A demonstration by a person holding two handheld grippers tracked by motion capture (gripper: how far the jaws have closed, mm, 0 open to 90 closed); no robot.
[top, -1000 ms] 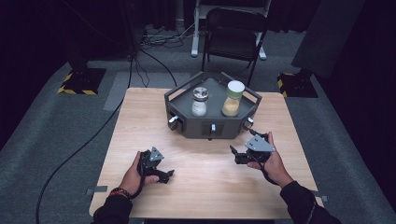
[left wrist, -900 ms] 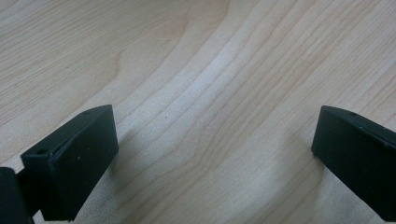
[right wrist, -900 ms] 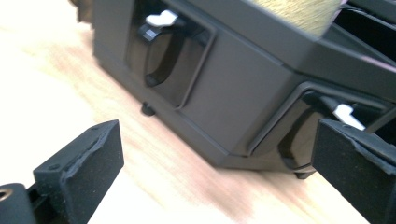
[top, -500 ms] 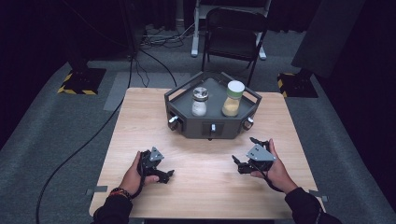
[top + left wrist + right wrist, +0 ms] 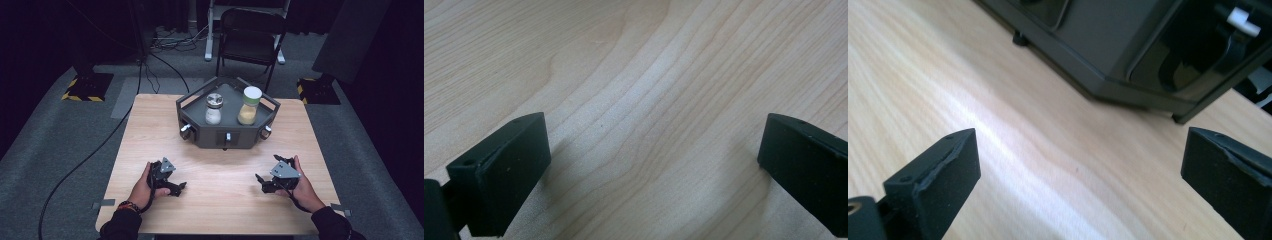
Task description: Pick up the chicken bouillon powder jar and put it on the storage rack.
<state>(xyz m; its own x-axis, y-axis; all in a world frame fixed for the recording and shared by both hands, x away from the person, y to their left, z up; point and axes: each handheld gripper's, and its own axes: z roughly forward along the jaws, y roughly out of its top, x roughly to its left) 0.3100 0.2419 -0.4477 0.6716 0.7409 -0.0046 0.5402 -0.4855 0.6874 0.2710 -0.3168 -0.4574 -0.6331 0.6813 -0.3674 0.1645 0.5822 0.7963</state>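
A dark grey six-sided tray (image 5: 200, 131) stands at the far middle of the wooden table (image 5: 150, 130). On it are a clear shaker with white grains and a metal cap (image 5: 214, 108) and a taller jar of yellow powder with a white lid (image 5: 248, 105). My left gripper (image 5: 181, 187) rests low at the near left, open, with bare wood between its jaws (image 5: 649, 150). My right gripper (image 5: 259, 181) is at the near right, open, pointing left. In the right gripper view the tray's side wall (image 5: 1108, 40) lies ahead.
Small knobs (image 5: 185, 128) and a white latch (image 5: 228, 136) stick out of the tray's front faces. A black chair (image 5: 250, 35) stands beyond the table. Cables (image 5: 100, 145) run over the grey floor at the left. Bare wood (image 5: 220, 175) lies between the two grippers.
My right gripper has moved back toward the near edge and lower to the table. The left gripper has stayed put.
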